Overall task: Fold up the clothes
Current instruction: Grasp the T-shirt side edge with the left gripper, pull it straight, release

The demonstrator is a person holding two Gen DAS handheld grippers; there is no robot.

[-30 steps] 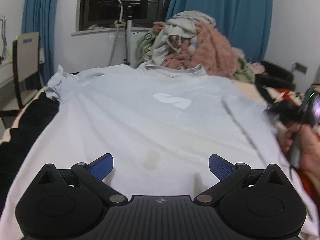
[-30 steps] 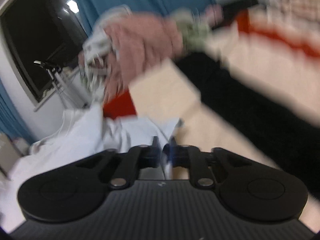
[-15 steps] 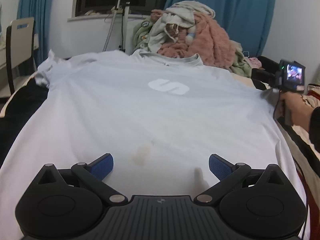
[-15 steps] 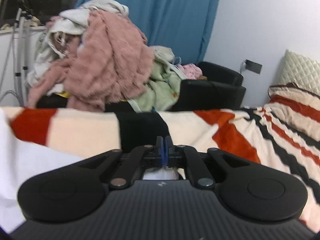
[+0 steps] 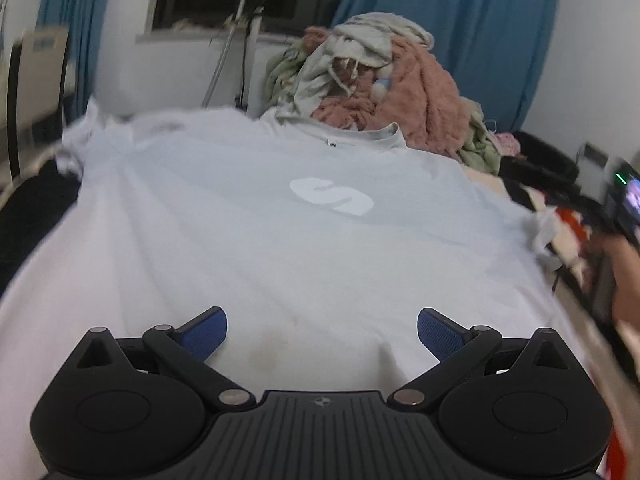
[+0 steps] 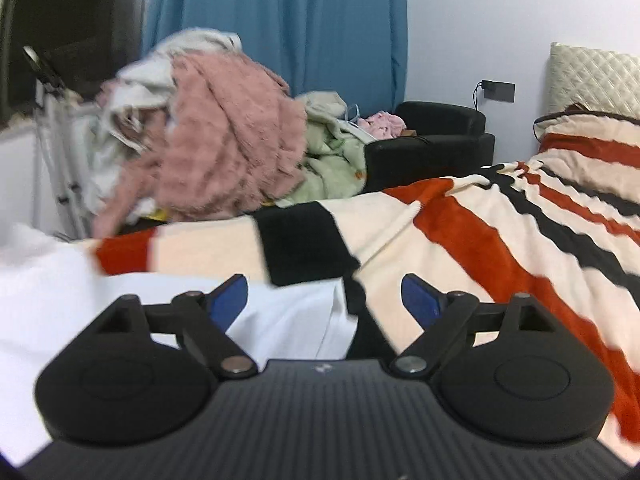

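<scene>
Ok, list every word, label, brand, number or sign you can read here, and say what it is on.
"S": white logo mark on the chest of the pale T-shirt, more a shape than a letter.
Neck tag inside the collar: too small to read.
Chair back print: blurred, unreadable.
No other text is legible.

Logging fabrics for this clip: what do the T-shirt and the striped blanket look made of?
T-shirt: thin, matte jersey knit, probably cotton; it lies in soft shallow wrinkles. Striped blanket: thick plush fleece, judging by its fuzzy stripe edges and rounded folds.
</scene>
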